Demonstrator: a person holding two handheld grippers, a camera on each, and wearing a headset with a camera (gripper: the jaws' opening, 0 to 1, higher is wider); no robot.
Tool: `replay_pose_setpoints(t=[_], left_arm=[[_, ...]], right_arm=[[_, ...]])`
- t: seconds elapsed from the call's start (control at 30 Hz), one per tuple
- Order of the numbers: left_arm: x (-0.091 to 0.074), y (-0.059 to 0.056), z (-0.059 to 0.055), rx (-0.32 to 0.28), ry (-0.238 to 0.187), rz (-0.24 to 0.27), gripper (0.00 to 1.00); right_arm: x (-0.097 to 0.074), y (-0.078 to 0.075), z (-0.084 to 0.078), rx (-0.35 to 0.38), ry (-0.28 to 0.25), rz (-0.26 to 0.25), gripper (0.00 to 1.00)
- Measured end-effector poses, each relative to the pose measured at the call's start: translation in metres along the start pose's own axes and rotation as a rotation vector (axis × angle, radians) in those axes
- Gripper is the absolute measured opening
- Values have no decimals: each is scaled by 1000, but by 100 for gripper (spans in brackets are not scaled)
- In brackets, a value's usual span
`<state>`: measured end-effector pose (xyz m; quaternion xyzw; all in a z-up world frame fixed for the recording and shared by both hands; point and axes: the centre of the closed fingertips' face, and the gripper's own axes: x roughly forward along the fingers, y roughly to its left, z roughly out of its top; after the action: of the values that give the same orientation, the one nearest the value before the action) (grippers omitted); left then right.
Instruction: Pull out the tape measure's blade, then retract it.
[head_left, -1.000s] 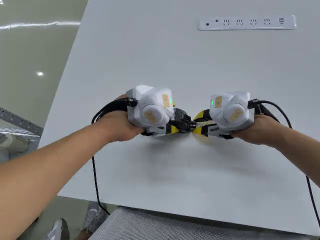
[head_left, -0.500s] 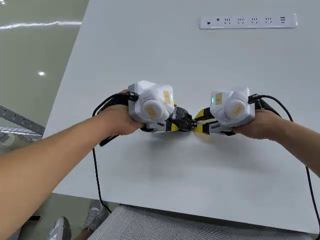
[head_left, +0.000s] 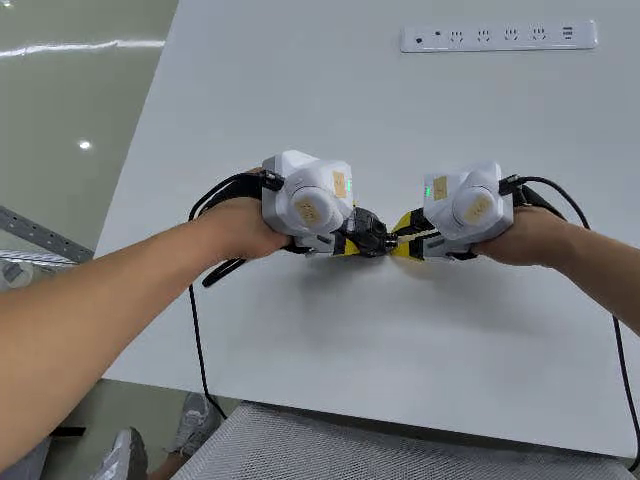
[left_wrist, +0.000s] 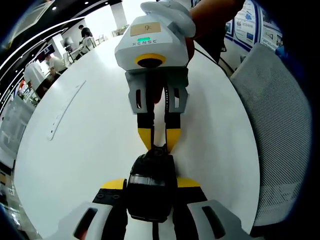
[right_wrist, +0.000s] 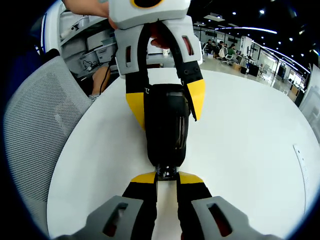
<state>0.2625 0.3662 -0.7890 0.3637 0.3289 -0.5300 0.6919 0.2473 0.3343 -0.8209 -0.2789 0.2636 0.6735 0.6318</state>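
Editor: Tape measure (head_left: 365, 236), the black plastic-cased one: where does it sit?

Photographer: Low over the white tabletop (head_left: 300, 110), near its front edge, between two hand-held tools that face each other head-on. Whether the case rests on the surface or hangs just clear of it, I cannot tell.

Editor: Who holds it?

Photographer: The white left gripper with yellow-tipped jaws (left_wrist: 150, 183). Those jaws are spread to the case's width and clamp the tape measure by its two sides.

Editor: And the other tool?

Photographer: The matching white right gripper (right_wrist: 167, 180) has its jaws drawn almost together, pinching the small metal hook (right_wrist: 166, 173) at the case's mouth. How much blade is out is hard to judge. In the head view, at most a short pale sliver (head_left: 413, 238) seems to show between case and jaw tips.

Editor: Around them?

Photographer: A person's bare forearms come in from both sides, the left hand (head_left: 235, 230) and the right hand (head_left: 530, 238) each wrapped around a gripper's body. Black cables (head_left: 192, 330) trail back from the grippers, one hanging over the table's front edge. A long white power strip (head_left: 498, 37) lies well apart, at the far side of the table. A grey mesh chair back (head_left: 300, 455) stands just before the near edge. Behind the table, in the right gripper view, an open office (right_wrist: 240, 45) with ceiling lights.
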Motion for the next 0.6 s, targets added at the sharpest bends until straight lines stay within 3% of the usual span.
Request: replay_pose_setpoints(t=[0.6], left_arm=[[-2,0,-1,-15,3,-1,30]], right_arm=[[-22,-1,-16,3,14,1,10]])
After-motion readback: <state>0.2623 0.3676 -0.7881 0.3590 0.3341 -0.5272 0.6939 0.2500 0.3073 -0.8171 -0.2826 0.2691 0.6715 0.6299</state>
